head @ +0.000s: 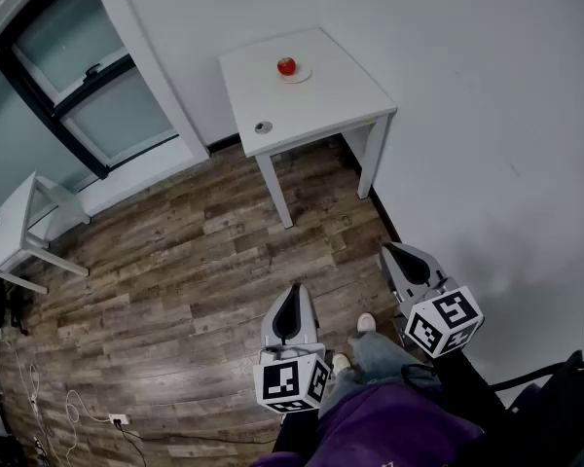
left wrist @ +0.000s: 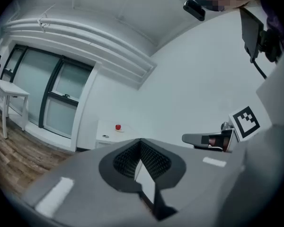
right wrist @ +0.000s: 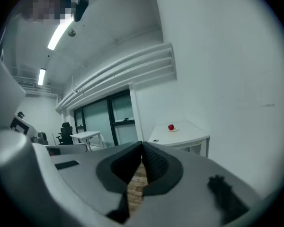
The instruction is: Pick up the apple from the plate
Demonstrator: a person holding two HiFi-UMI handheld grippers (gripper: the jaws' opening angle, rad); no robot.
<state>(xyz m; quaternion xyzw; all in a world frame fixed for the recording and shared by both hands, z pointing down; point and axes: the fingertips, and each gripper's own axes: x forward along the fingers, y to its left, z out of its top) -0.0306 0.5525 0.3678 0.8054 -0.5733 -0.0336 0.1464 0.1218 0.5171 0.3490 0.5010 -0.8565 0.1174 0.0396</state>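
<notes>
The red apple (head: 286, 65) sits on a small white plate (head: 302, 77) toward the far side of a white square table (head: 341, 86) that stands in the corner of the room, against the white wall (head: 487, 115). Nearer the table's front edge, apart from the plate, lies a small round grey fitting (head: 263, 126). A tall window (head: 88, 105) runs along the wall to the table's left, and a second white table (head: 10, 224) stands further along it. The floor (head: 195, 270) is wood plank.

Both grippers are well short of the table, over the floor and in front of the person's shoes (head: 365, 324). The left gripper (head: 293, 290) has its jaws pressed together at the tips with nothing between them. The right gripper (head: 390, 250) is likewise closed and empty. Each points roughly level toward the table, and each gripper view shows the apple small and far off beyond its jaw tips.
</notes>
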